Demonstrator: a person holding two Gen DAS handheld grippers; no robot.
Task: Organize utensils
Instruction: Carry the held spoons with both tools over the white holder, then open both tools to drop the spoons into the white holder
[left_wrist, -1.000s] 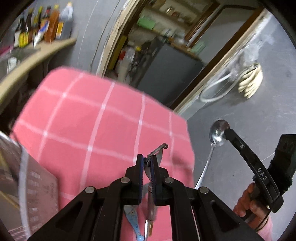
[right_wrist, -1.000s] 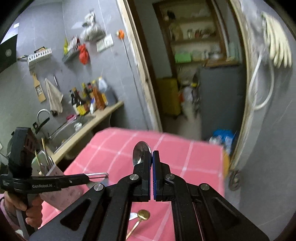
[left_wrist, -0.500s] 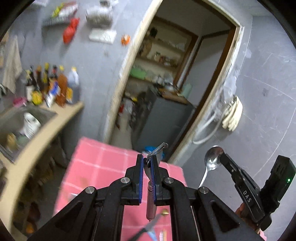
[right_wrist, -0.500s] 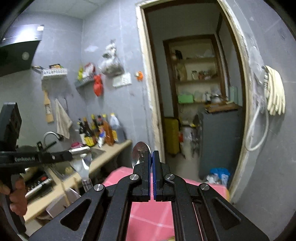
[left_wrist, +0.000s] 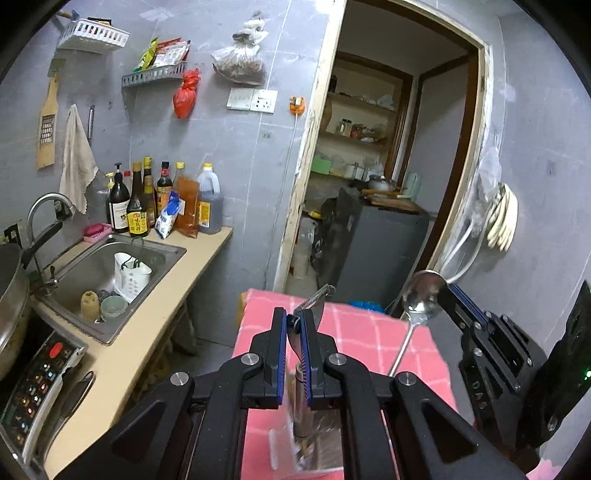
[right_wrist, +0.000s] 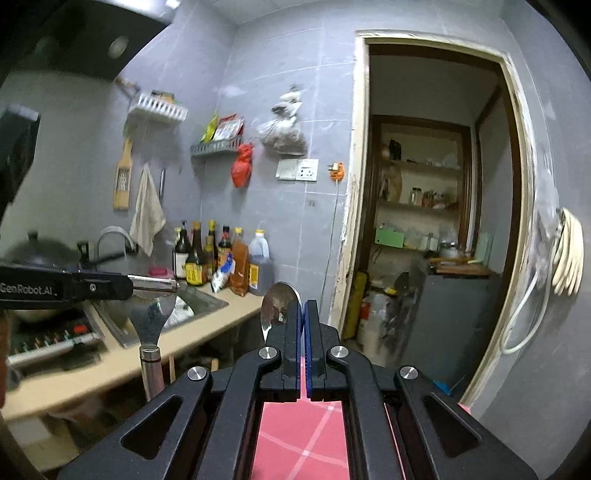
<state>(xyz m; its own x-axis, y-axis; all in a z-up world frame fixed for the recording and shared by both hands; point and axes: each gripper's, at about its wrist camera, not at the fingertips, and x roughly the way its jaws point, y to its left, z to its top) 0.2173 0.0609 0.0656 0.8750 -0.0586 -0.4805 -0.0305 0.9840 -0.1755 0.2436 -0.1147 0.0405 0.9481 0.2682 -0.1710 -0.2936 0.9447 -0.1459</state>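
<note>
We carry both utensils in the air above the near end of the pink checked table (left_wrist: 373, 339), beside the counter (left_wrist: 155, 317). Our left gripper (left_wrist: 293, 332) is clamped on the flat blade of a metal spatula (right_wrist: 149, 325), its heavy handle hanging below, so it may swing. Our right gripper (right_wrist: 303, 314) is pinched shut on a steel spoon (left_wrist: 419, 301) at the bowl. Both are stiff, smooth and likely slippery; gripping nearer the handle would steady them.
</note>
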